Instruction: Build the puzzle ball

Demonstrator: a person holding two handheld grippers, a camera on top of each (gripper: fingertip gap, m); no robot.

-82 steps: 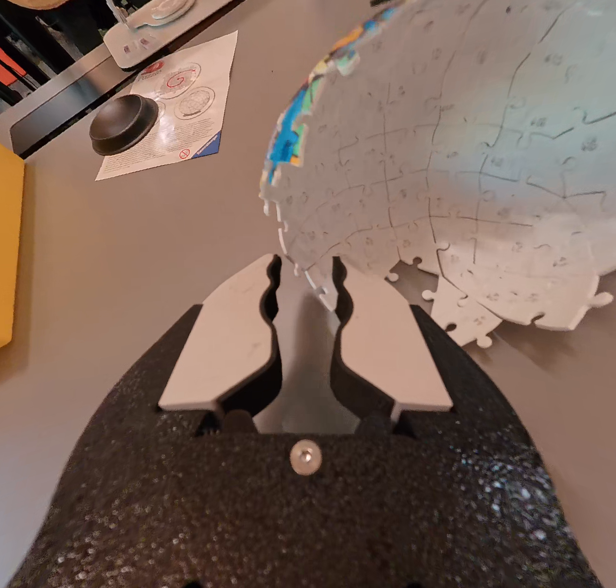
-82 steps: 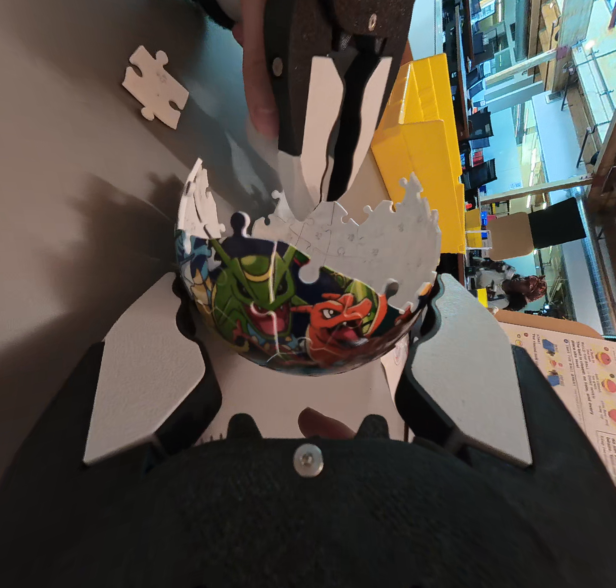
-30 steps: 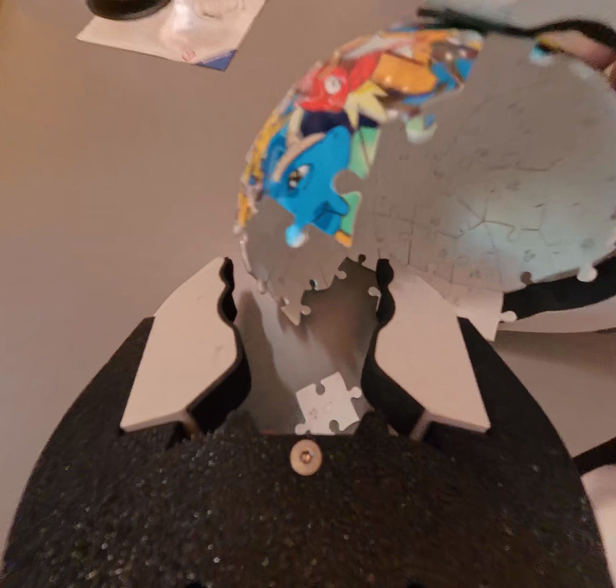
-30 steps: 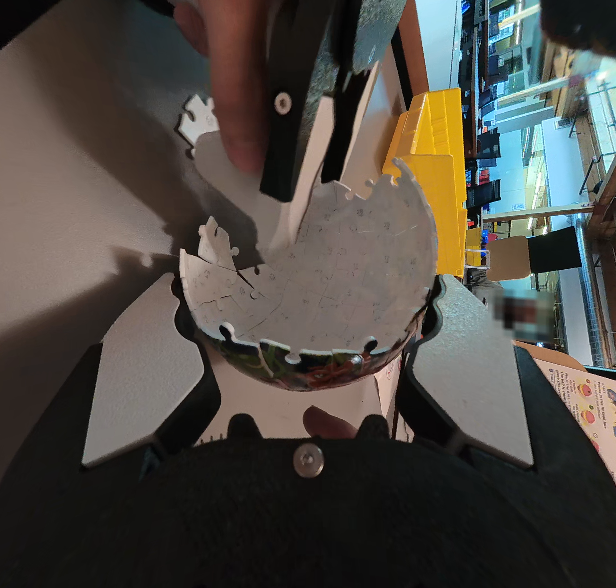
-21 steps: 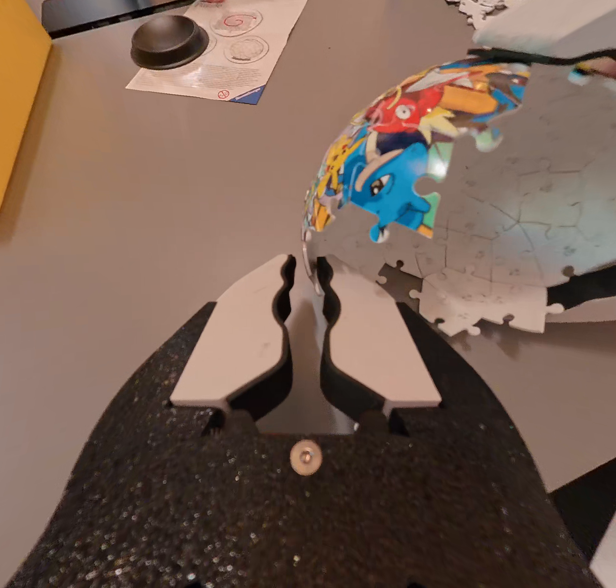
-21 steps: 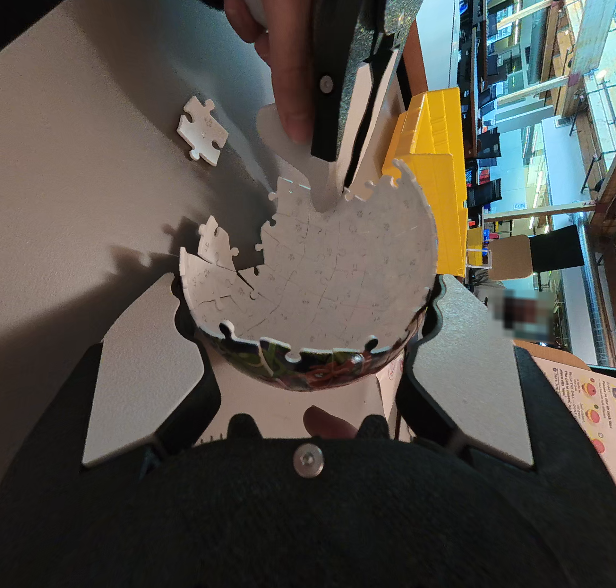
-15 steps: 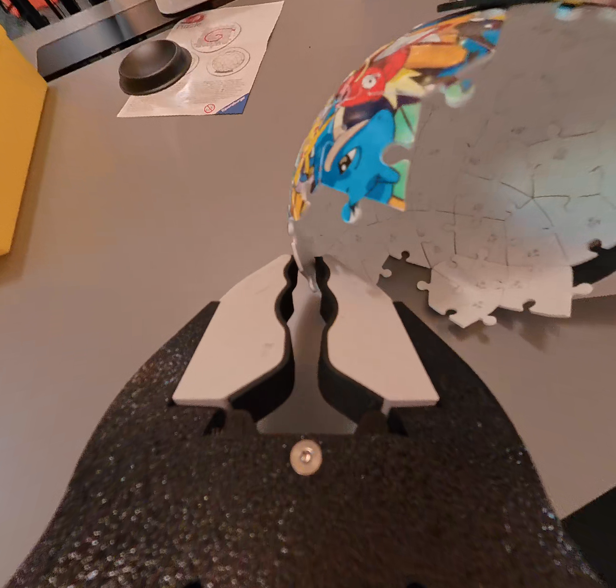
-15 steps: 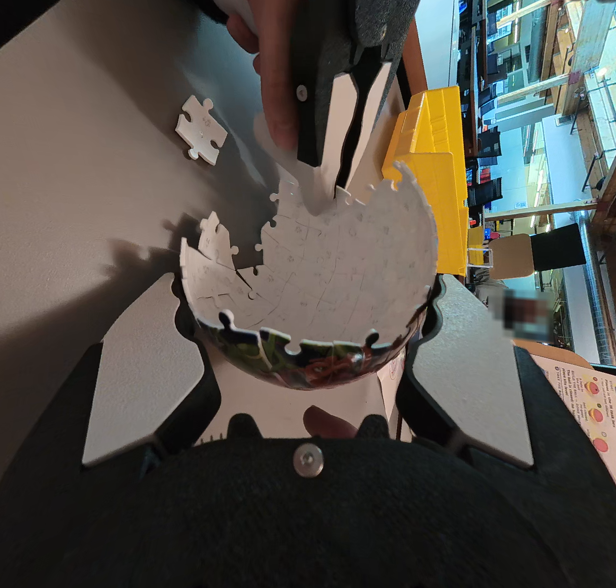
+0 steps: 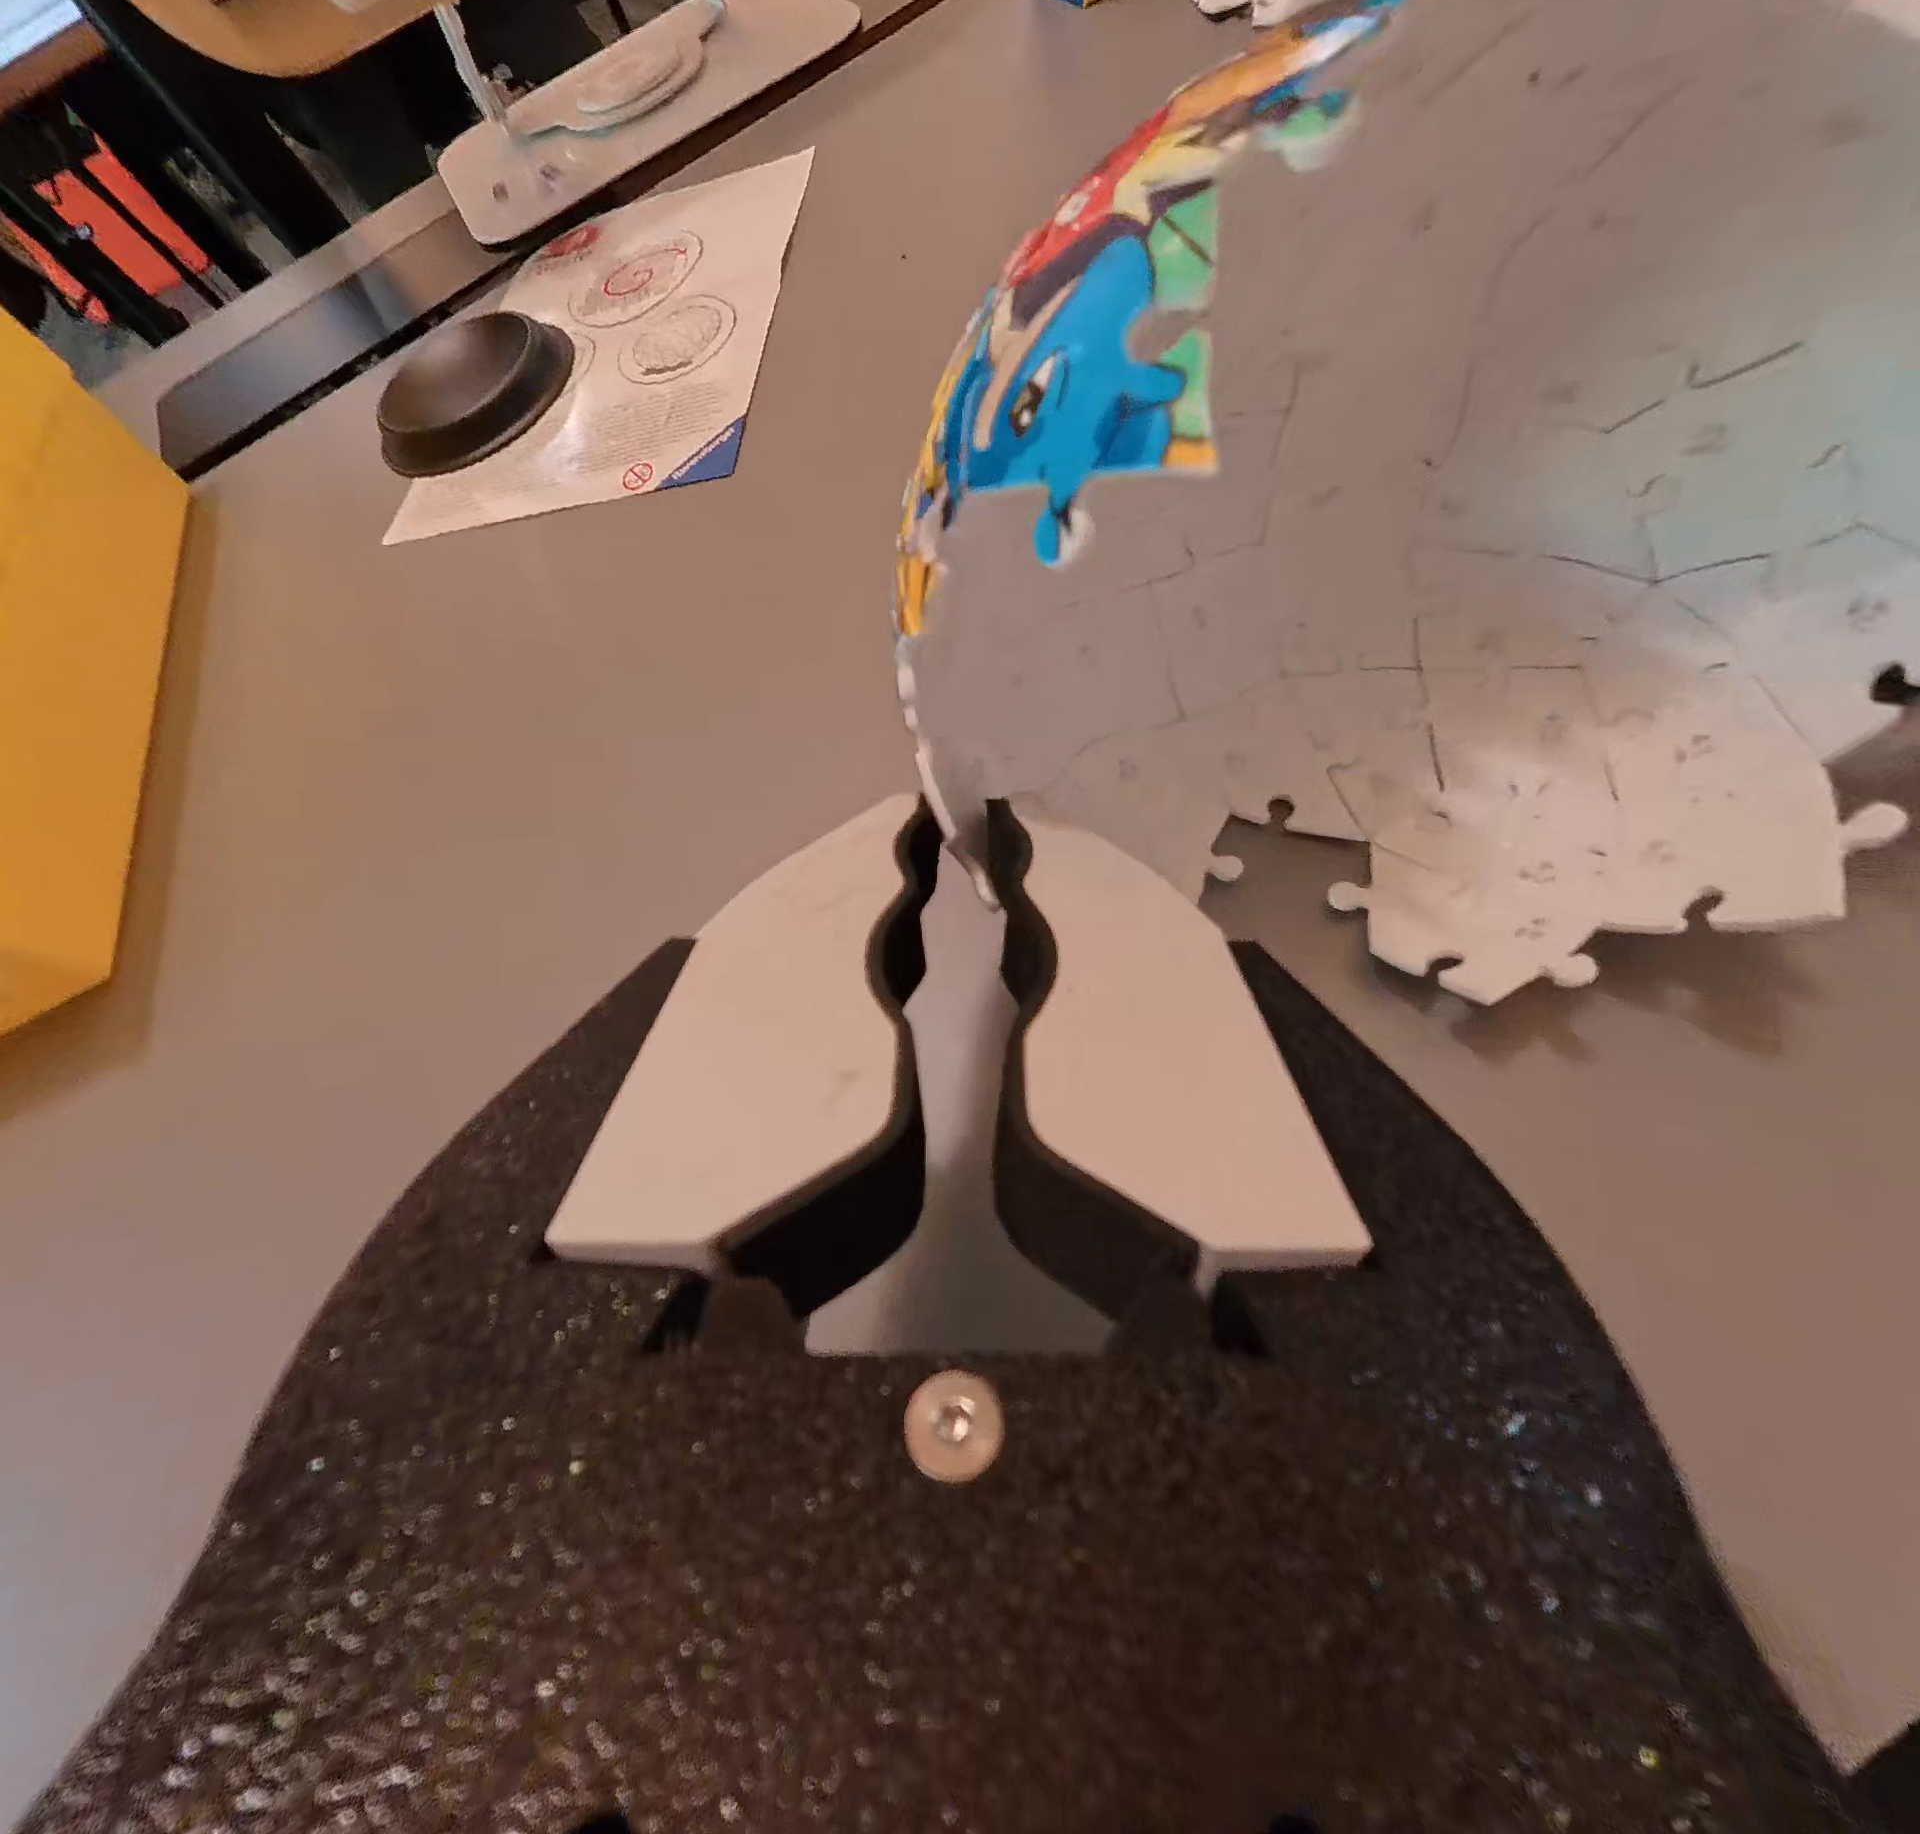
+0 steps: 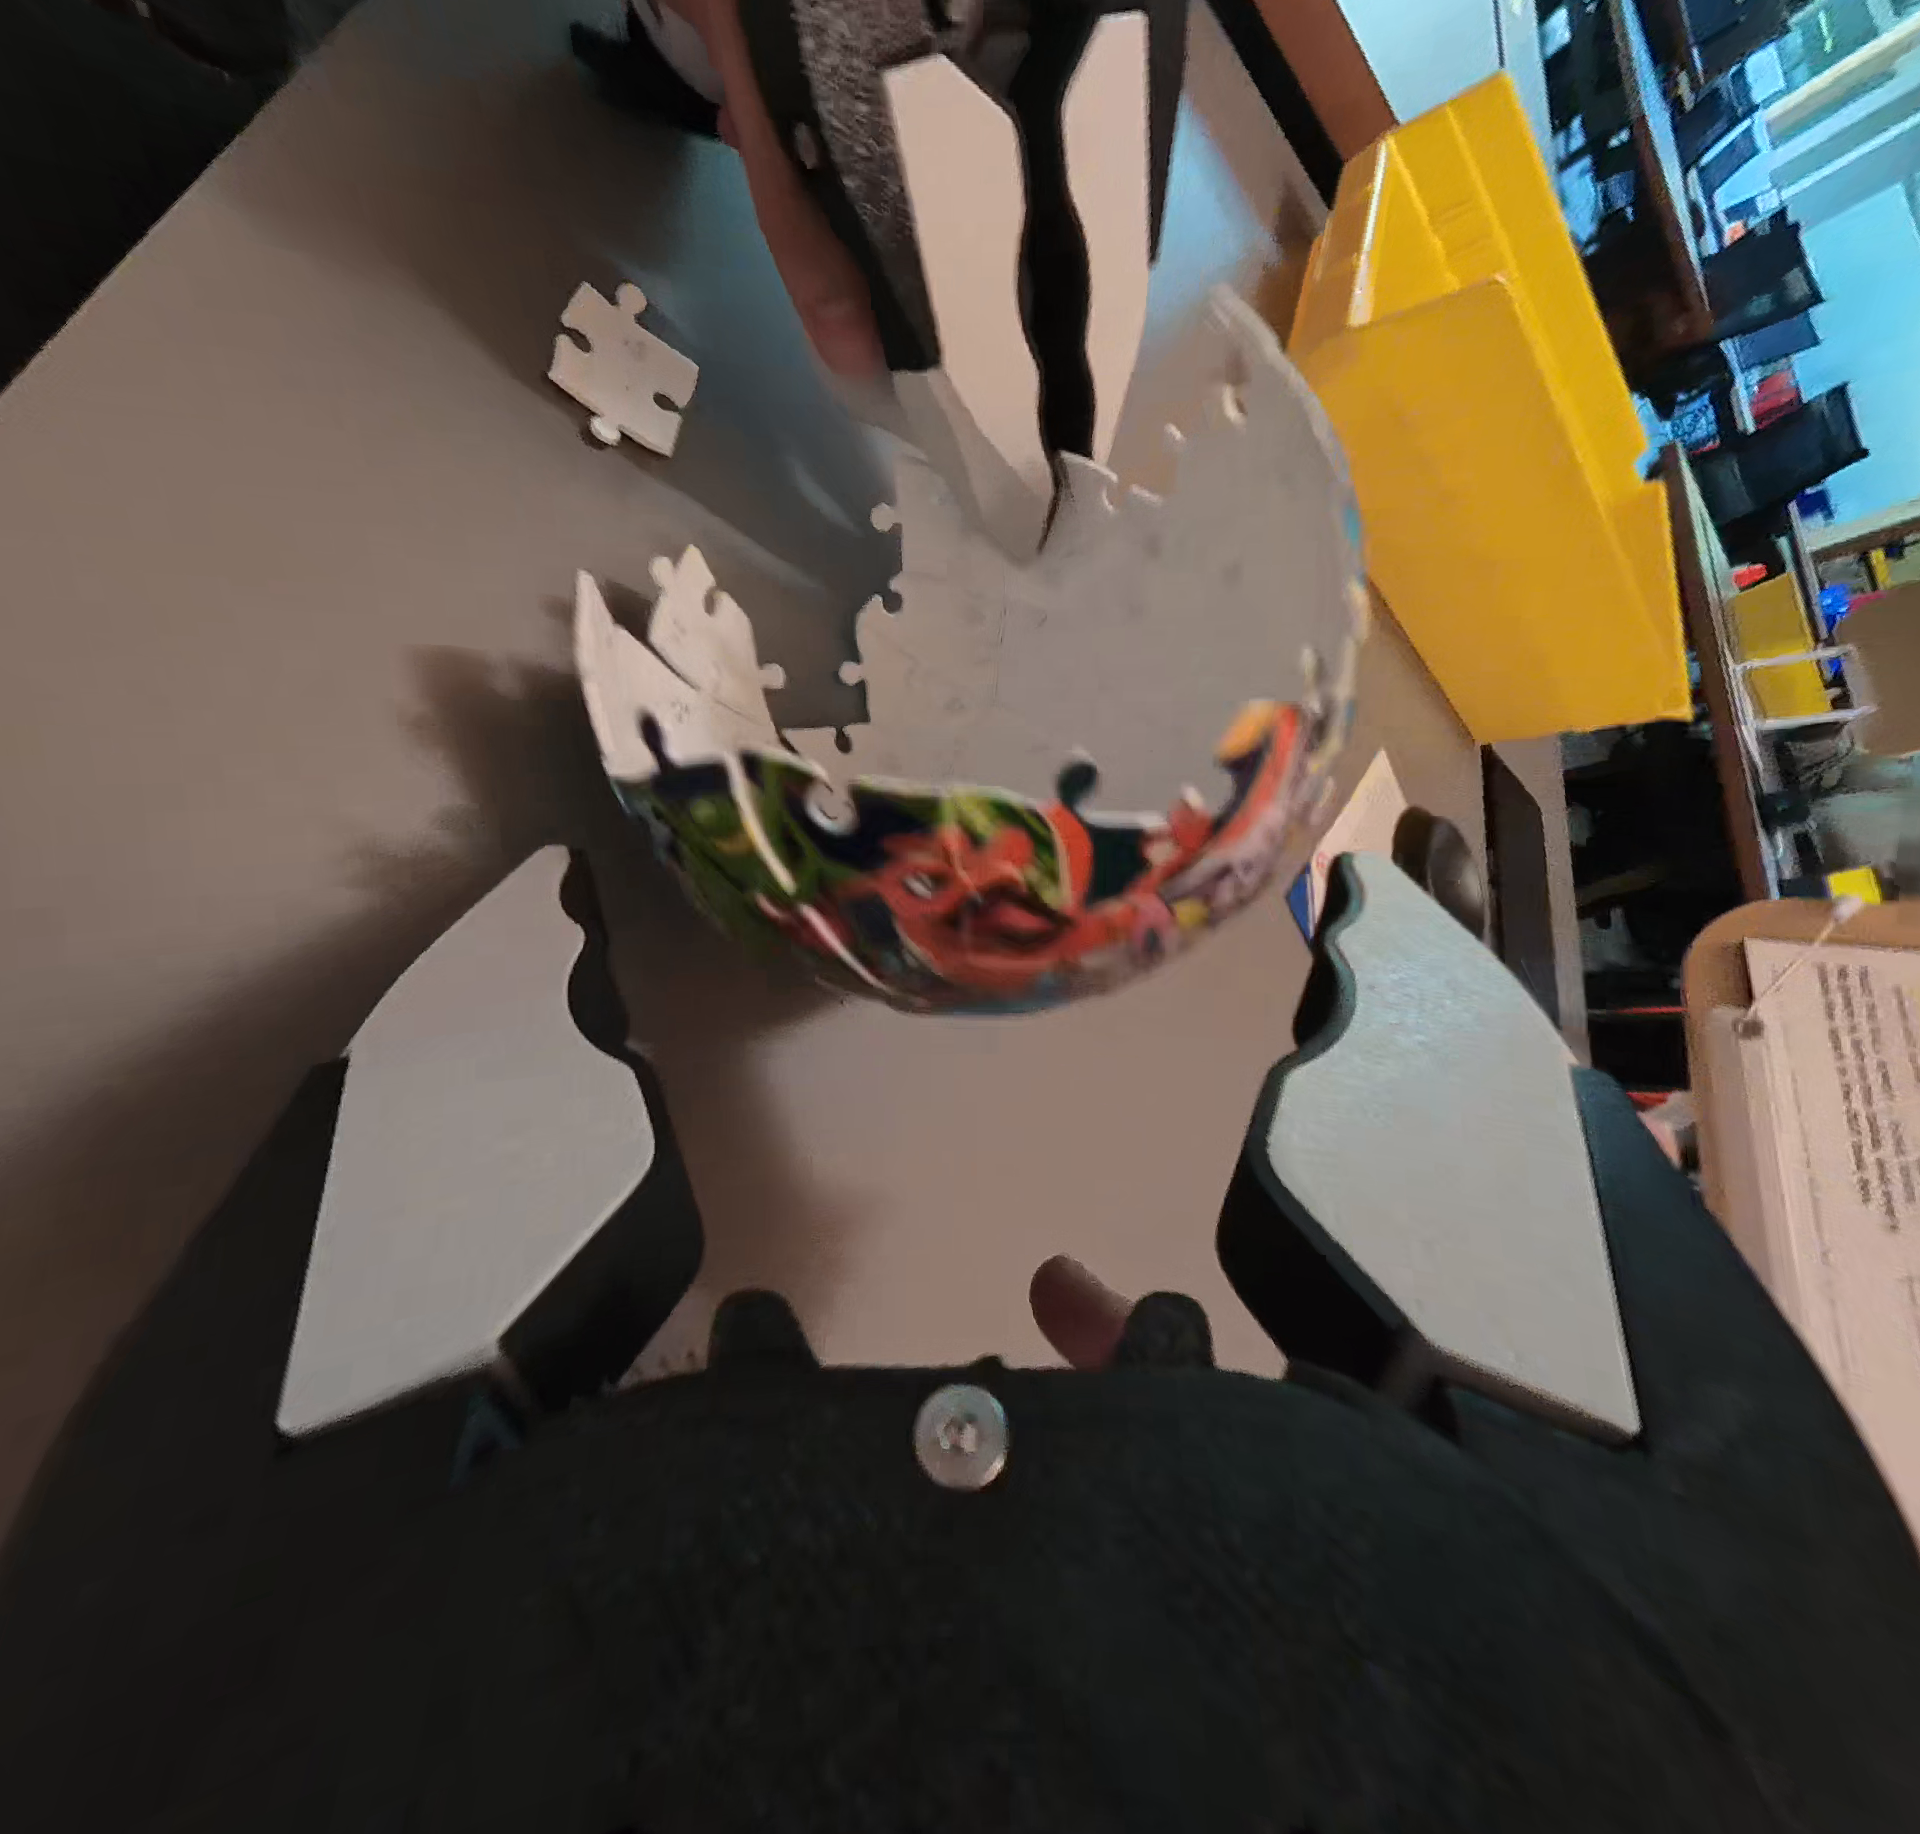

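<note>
The left claw [image 9: 961, 839] pinches the half-built puzzle ball [image 10: 1039, 704] by its rim above the surface [image 9: 520, 745]; the right claw [image 10: 956, 911] gapes empty (a rim-only grip could pop pieces loose).

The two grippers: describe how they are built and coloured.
Both match: the left gripper and right gripper each have a black, speckled, grainy body, one silver screw at its centre, and two flat pale grey fingers with black, wavy-edged inner pads. No cables or sleeves show.
</note>
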